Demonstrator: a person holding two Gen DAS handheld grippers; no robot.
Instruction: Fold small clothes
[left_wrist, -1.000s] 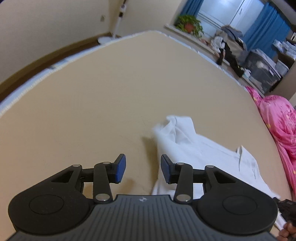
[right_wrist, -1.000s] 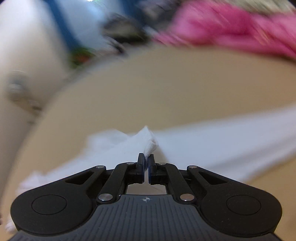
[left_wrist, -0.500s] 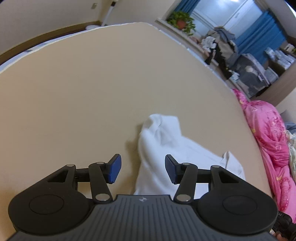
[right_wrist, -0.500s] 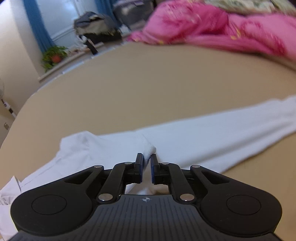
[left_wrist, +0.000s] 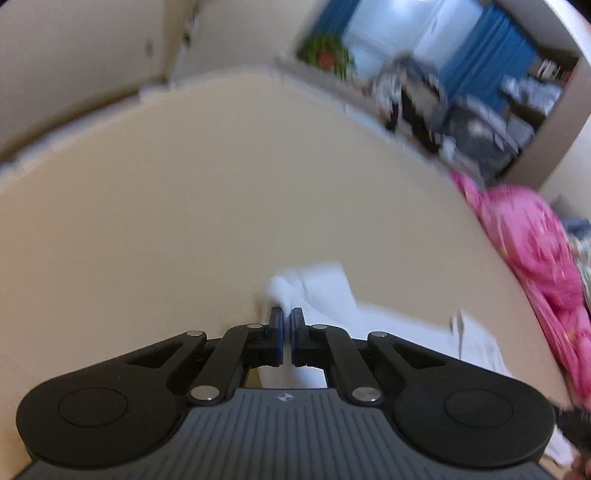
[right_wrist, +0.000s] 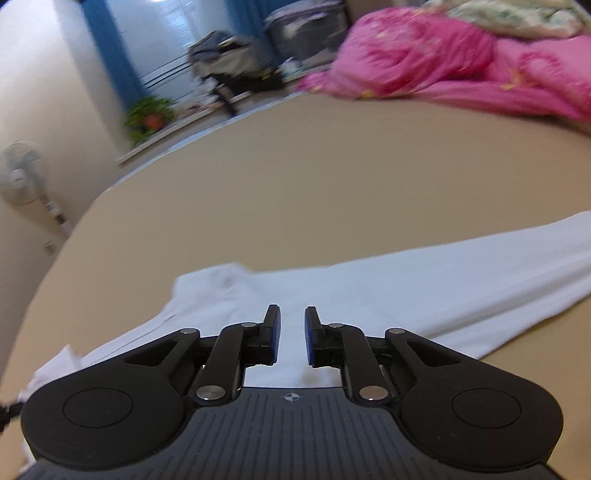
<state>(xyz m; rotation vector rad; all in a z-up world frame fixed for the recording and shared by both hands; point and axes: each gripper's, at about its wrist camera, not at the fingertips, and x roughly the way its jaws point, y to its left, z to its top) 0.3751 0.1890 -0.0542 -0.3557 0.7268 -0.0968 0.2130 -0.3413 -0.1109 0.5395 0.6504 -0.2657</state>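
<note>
A white shirt lies on the tan bed sheet. My left gripper is shut on a bunched fold of the white shirt at its left edge. In the right wrist view the white shirt lies spread flat, with a long part running off to the right. My right gripper is open a little and empty, just above the shirt's cloth.
A pink quilt lies heaped along the bed's right side, also in the right wrist view. Beyond the bed's far edge are a potted plant, blue curtains, piled clothes and a standing fan.
My left gripper has closed on the shirt's bunched left edge. My right gripper has opened and let go of the fold it held; that cloth now lies flat.
</note>
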